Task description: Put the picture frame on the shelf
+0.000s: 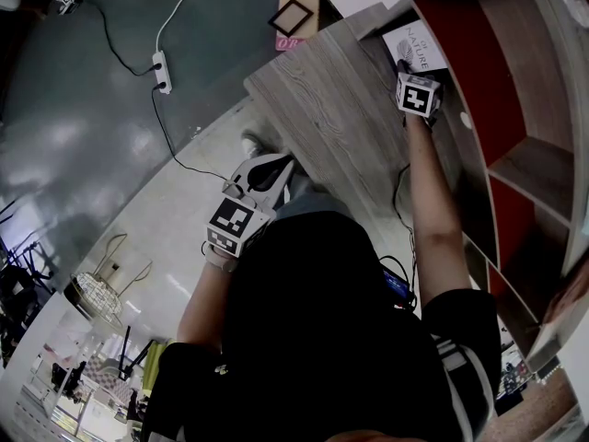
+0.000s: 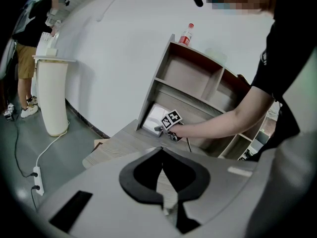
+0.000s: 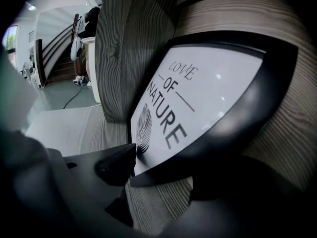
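The picture frame (image 3: 198,98), black-edged with a white print reading LOVE OF NATURE, leans against the back of a low compartment of the wooden shelf (image 1: 515,168). It also shows as the frame (image 1: 414,49) in the head view and the frame (image 2: 154,117) in the left gripper view. My right gripper (image 3: 168,175) is open, with the frame's lower edge between its jaws and one fingertip (image 3: 119,163) close to its corner. From above, the right gripper (image 1: 405,67) is at the frame's foot. My left gripper (image 1: 274,168) hangs back near my body, jaws together and empty, seen as the left gripper (image 2: 161,151).
A wood-grain tabletop (image 1: 331,99) runs in front of the shelf, with a cable (image 1: 400,187) on it. On the floor lie a power strip (image 1: 162,72) and a small dark frame (image 1: 293,17). A red bottle (image 2: 186,34) tops the shelf. A white pedestal (image 2: 52,95) and a person (image 2: 29,29) stand at left.
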A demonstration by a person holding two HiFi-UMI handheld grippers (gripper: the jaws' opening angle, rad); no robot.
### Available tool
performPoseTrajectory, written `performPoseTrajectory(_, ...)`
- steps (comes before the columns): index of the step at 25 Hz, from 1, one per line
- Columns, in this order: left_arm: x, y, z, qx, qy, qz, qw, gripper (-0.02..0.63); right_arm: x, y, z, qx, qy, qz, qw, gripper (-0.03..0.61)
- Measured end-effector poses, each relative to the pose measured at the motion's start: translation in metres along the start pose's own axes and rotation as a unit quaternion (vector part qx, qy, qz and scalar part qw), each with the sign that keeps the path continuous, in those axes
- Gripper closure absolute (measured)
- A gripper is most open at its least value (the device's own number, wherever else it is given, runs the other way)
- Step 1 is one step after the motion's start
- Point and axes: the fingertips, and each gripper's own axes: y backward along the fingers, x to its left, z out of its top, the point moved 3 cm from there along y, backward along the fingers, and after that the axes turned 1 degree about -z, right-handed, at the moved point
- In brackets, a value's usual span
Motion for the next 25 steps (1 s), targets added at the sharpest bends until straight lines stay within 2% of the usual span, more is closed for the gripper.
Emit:
performPoseTrajectory(4, -0.002, 0.0, -0.002, 0.001, 0.001, -0.001, 1.0, 0.605, 0.005, -0.001, -0.02, 0.028, 0.006, -0.008, 1.0, 0.264)
performPoseTrajectory(13, -0.003, 0.002, -0.006, 0.003, 0.005, 0.002, 1.0, 0.604, -0.003, -0.002, -0.023, 0.027, 0.005, -0.026, 0.999, 0.259)
performPoseTrajectory(25, -0.004, 0.004, -0.008, 0.001, 0.006, 0.007, 1.0, 0.604, -0.001, 0.005, -0.021, 0.023, -0.001, -0.021, 1.0, 0.259)
